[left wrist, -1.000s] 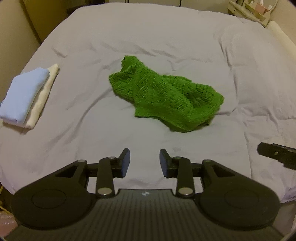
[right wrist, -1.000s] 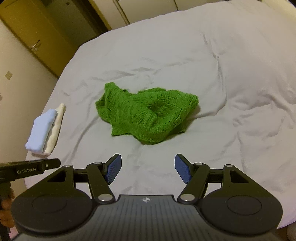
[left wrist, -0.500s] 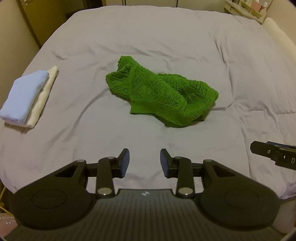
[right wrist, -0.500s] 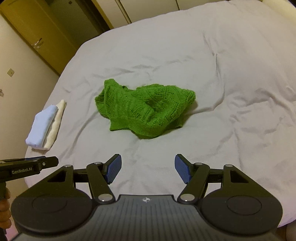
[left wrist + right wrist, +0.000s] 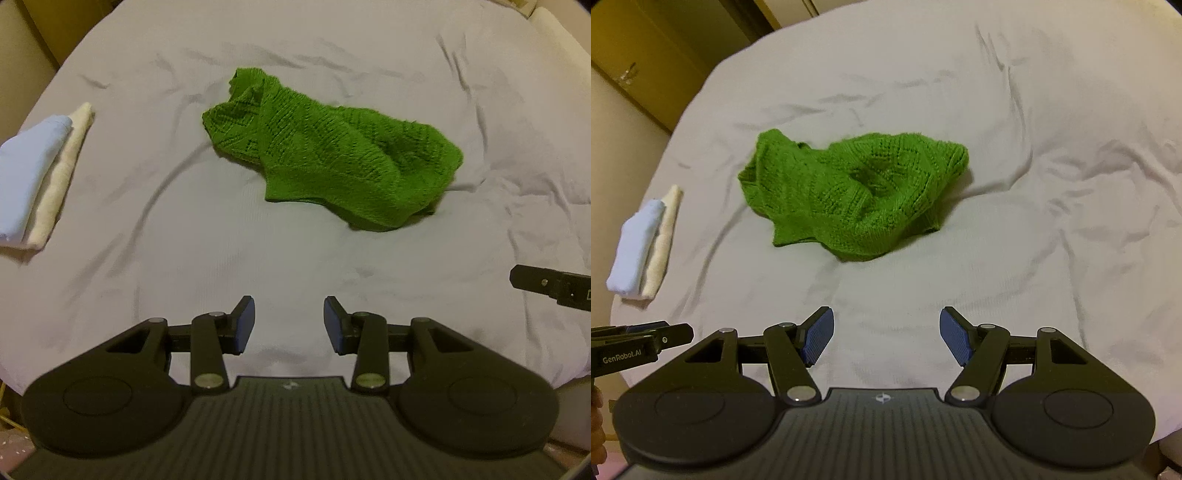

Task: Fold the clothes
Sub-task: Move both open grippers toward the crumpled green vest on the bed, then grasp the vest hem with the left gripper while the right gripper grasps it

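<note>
green knit top lies crumpled mid-bed, both grippers above the near edge

green knit top (image 5: 332,158) sits in a loose heap near the middle of the bed, bunched and twisted rather than spread flat. one narrower end pokes up toward the far side, and the wider part slumps to the right with its lower hem curling over itself. the open lacy stitch shows through in places. nothing touches it; the sheet is bare all around it.

bed sheet (image 5: 258,266) under it is pale grey-white and rumpled, with long creases running out from the heap and heavier wrinkles off to the right.

well apart from the knit, at the left edge of the bed, a folded light blue cloth (image 5: 26,173) rests on a folded cream cloth (image 5: 62,173), the two stacked with the cream one showing along the right side.

nearer to me, the left gripper (image 5: 289,325) hangs over bare sheet short of the knit, its fingers a modest gap apart and easing wider, with nothing between them. the right gripper (image 5: 886,334) is beside it, likewise over empty sheet, its blue pads (image 5: 955,339) spread wide and holding nothing. each one shows at the edge of the other's view, so they are side by side. a bit of a hand (image 5: 596,417) shows at the far left, beneath the left tool's handle.

beyond the bed's far left corner stands a yellowish wooden cabinet (image 5: 646,55).
</note>
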`<state>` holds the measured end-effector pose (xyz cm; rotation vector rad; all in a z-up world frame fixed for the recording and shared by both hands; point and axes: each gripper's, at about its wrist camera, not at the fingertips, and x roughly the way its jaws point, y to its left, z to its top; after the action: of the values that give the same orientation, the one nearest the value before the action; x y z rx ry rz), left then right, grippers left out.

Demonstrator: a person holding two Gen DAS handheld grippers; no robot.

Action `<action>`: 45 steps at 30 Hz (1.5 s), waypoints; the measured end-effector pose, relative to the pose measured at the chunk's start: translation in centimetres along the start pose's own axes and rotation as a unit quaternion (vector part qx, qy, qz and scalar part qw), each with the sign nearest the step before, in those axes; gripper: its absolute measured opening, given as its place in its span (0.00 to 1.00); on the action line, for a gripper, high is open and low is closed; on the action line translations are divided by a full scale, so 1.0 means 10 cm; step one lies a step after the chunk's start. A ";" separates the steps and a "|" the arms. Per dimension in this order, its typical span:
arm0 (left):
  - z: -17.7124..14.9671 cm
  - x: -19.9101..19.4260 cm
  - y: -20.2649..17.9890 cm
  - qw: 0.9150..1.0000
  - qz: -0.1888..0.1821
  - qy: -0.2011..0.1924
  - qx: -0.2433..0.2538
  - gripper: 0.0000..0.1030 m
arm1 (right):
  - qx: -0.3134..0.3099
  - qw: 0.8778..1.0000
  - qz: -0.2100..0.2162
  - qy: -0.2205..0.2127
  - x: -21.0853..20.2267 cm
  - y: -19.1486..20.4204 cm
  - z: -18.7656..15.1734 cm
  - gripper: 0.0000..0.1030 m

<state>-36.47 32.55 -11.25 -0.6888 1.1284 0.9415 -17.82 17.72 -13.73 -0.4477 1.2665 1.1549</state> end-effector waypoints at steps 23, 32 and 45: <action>0.94 1.71 0.54 0.995 -0.092 -0.009 -0.023 0.61 | 0.187 0.981 0.036 -0.035 1.53 -0.59 0.39 0.65; 1.26 2.14 0.76 0.986 -0.147 -0.036 -0.067 0.69 | 0.307 0.940 0.107 -0.102 1.75 -0.91 0.34 0.65; 1.27 2.28 0.77 0.967 -0.238 -0.036 -0.087 0.11 | 0.364 0.917 0.099 -0.129 1.73 -1.33 0.08 0.65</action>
<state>-34.64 52.97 -29.13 -1.0082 0.7686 0.6494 -8.17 20.16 -33.20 0.3844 1.4169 0.7876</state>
